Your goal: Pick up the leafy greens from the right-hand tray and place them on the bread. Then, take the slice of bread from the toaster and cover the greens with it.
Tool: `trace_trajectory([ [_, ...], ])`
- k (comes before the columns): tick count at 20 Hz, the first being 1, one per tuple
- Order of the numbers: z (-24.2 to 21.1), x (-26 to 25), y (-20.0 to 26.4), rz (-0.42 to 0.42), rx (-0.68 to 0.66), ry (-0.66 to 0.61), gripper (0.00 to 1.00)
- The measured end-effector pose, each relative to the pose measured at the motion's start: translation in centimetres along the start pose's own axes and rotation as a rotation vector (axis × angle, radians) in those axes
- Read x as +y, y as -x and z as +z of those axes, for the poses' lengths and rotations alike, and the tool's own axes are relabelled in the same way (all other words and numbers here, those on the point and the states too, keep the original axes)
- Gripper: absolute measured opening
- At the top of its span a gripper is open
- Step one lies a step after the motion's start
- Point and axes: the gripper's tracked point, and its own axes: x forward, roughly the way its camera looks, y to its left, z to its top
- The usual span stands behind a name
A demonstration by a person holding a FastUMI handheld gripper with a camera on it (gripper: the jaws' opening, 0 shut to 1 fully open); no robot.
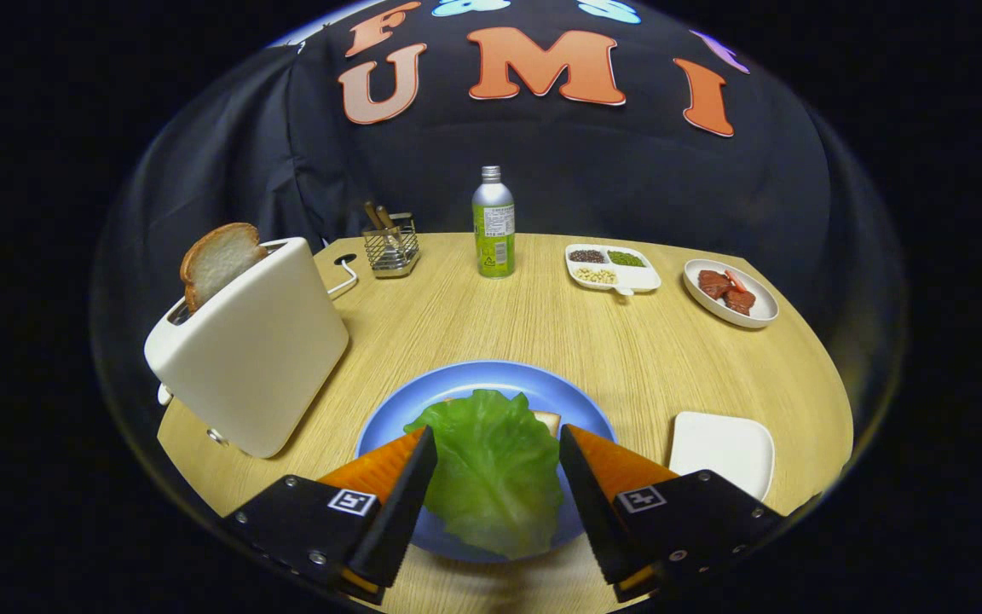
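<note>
The lettuce leaf lies in the lower centre of the frame, on a bread slice of which only one pale corner peeks out at the leaf's upper right. Both rest on a blue plate on the wooden table. The leaf's long axis runs from near the gripper away toward the back of the table, its broader ruffled end nearest the camera and hanging over the plate's near rim.

The gripper has its fingers spread apart, one on each side of the leaf. Whether the tips touch the leaf's edges cannot be told, and the leaf appears to lie flat on the bread instead of being pinched.

At the left of the frame stands a white toaster, tilted by the lens, with a second bread slice sticking up out of its slot, crust upward. To the lower right, just beyond the right finger, sits a white square tray. Across the upper middle of the frame, well apart from the plate, are a wire utensil holder, a green drink bottle, a divided dish of seeds and beans, and a white oval plate with pieces of meat. The stretch of table between plate and toaster is open.
</note>
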Motion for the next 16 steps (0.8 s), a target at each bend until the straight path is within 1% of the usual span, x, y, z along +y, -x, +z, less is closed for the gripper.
trace_trajectory([
  [1, 0.6, 0.0, 0.2, -0.009, -0.009, -0.002, 0.94],
  [2, 1.2, 0.0, 0.3, -0.021, -0.017, -0.003, 0.97],
  [6, 4.9, 0.2, 1.4, -0.070, -0.060, 0.006, 0.97],
  [11, 11.2, 2.6, 3.5, -0.095, -0.140, 0.027, 0.97],
  [14, 14.4, 5.4, 4.6, -0.081, -0.182, 0.022, 0.97],
  [16, 16.3, 7.7, 5.1, -0.053, -0.213, 0.010, 0.97],
])
